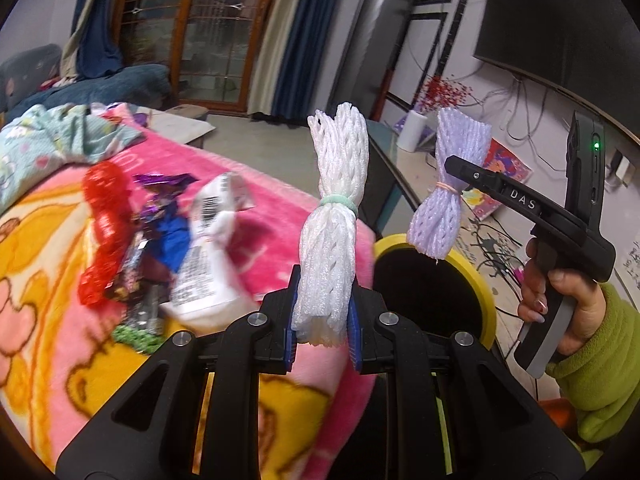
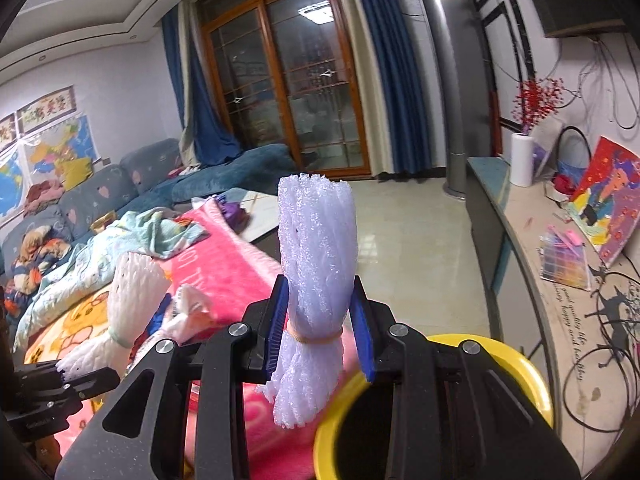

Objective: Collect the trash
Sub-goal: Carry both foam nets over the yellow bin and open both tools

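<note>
Item one: our left gripper (image 1: 322,332), blue pads pressed against the lower end of a white foam-mesh fruit sleeve (image 1: 334,224) bound at the waist by a pale green elastic band (image 1: 339,203). The sleeve stands nearly upright between the jaws, over the edge of the bed nearest the bin.

Item two: our right gripper (image 2: 322,336), jaws clamped on a lilac foam-mesh fruit sleeve (image 2: 316,264) tied with a tan rubber band (image 2: 314,336). It also stands upright, its lower fringe hanging just over the rim of the bin. In the left wrist view we see this same gripper side-on, carried by a hand (image 1: 560,300) in a green fleece sleeve (image 1: 604,364).

Item three: a round bin with a yellow rim and black interior (image 1: 478,280), standing on the floor just beside the bed's edge, below both grippers.

Item four: a pink and yellow cartoon-print fleece blanket (image 1: 52,272) covering the bed. On it, near the edge by the bin, lies a loose heap: a red mesh net (image 1: 102,232), purple and blue foil wrappers (image 1: 166,208), a white printed plastic packet (image 1: 208,248). All are blurred.

Item five: a crumpled pale blue patterned cloth (image 1: 60,140) at the blanket's far corner.
</note>
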